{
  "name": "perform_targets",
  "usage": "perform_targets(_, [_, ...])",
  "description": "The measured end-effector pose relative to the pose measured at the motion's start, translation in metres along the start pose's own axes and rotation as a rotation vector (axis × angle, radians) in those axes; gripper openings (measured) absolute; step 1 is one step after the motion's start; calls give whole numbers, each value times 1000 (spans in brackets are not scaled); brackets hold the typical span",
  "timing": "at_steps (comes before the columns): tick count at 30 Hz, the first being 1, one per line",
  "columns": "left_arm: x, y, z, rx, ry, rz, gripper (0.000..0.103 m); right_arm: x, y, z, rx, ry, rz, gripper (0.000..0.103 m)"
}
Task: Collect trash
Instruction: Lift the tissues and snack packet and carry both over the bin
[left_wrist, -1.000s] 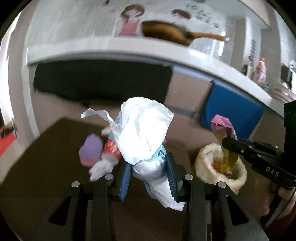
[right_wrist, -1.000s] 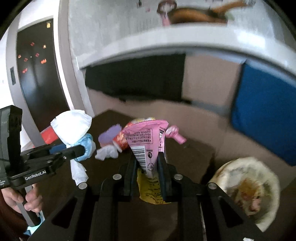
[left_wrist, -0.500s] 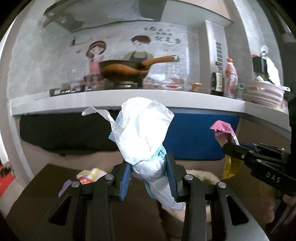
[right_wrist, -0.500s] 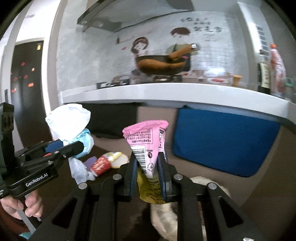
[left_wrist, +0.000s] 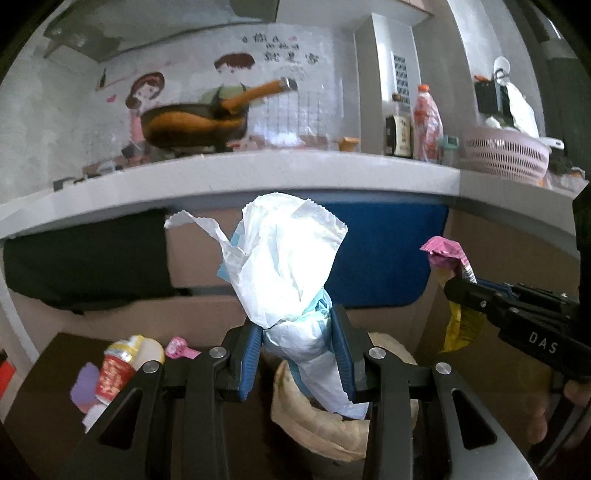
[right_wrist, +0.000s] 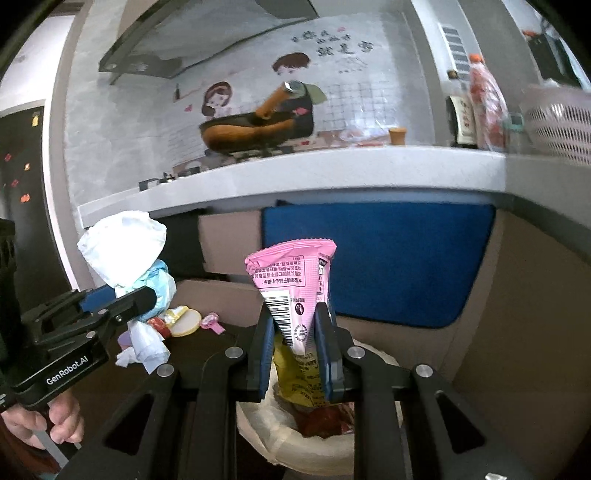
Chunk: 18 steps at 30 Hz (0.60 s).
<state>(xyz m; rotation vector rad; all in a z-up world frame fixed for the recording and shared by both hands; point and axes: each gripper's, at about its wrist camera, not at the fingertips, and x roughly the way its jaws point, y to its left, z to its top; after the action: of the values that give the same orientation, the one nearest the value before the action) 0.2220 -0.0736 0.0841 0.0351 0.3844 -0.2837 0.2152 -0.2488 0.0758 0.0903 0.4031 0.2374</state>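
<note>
- Left wrist view, at 8 o'clock: a small heap of litter lies on the dark table (left_wrist: 48, 373). In it are one red-and-yellow cup (left_wrist: 120, 363), one purple scrap (left_wrist: 85, 386), one pink bit (left_wrist: 181, 349) and some white tissue at the very edge.
- Centre: the left gripper (left_wrist: 297, 350) is clamped on one white tissue wad (left_wrist: 286, 258) wrapped with pale blue material. The wad rises toward 12 o'clock from the blue pads, and a tail hangs out below them toward 5 o'clock.
- Directly beneath that tail, at 6 o'clock, sits one bin lined with a cream bag (left_wrist: 325, 428).
- At 3 o'clock the right gripper (left_wrist: 452, 284) enters from the side, pinching one pink wrapper (left_wrist: 445, 254) with one yellow wrapper (left_wrist: 460, 325) hanging under it.
- Right wrist view, at 9 o'clock: the left gripper (right_wrist: 147, 295) holds the tissue wad (right_wrist: 122, 251); fingers (right_wrist: 64, 421) of a hand grip its handle at 8 o'clock.
- Past it, on the table (right_wrist: 236, 336), lies the same heap, with a yellow disc (right_wrist: 186, 317) showing.
- Centre: the right gripper (right_wrist: 295, 354) is closed narrowly on the pink wrapper (right_wrist: 295, 280), which fans upward toward 12 o'clock, barcode facing the camera; the yellow wrapper (right_wrist: 295, 380) droops below.
- At 6 o'clock, straight under it, the lined bin (right_wrist: 269, 432) stands open with red and other trash inside.
</note>
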Motion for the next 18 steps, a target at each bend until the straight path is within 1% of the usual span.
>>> perform_targets(3, [18, -3, -6, -10, 36, -24, 37, 11, -16, -9, 33, 25, -1, 19])
perform_targets(7, [52, -3, -21, -46, 110, -91, 37, 27, -29, -21, 68, 56, -2, 19])
perform_targets(13, [105, -1, -50, -99, 249, -141, 37, 66, -48, -45, 129, 135, -1, 19])
perform_targets(18, [143, -3, -71, -119, 328, -170, 37, 103, -66, -68, 191, 210, 9, 19])
